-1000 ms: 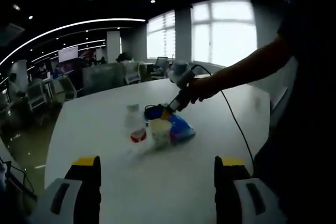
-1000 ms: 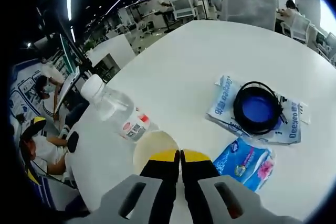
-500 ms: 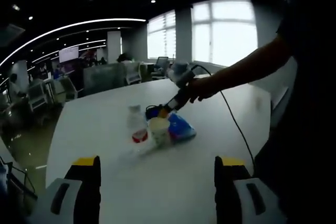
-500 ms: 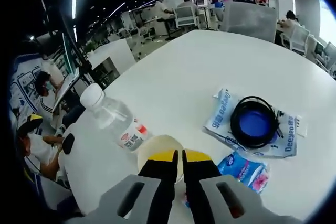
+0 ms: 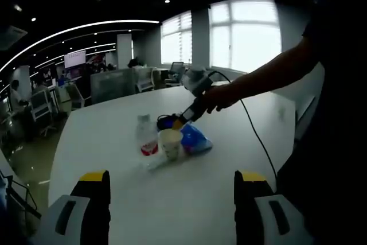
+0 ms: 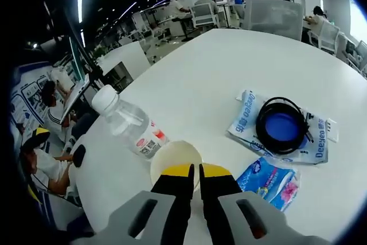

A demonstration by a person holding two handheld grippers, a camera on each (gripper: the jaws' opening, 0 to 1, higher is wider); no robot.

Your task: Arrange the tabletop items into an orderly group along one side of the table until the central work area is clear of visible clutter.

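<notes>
The right gripper [image 5: 179, 123] pinches the paper cup [image 5: 170, 144] rim beside the water bottle [image 5: 145, 137].

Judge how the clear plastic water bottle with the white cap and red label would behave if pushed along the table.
The clear plastic water bottle stands tall and narrow, so a high push would probably tip it. Once down, its round body would likely roll. It stands beside the cream paper cup, which it might knock.

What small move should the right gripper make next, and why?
Probably carry the paper cup a little further toward the bottle and set it down. The right gripper appears shut on the cup's rim, and the cup sits close beside the bottle, with the blue packet and blue bowl nearby on the table.
</notes>
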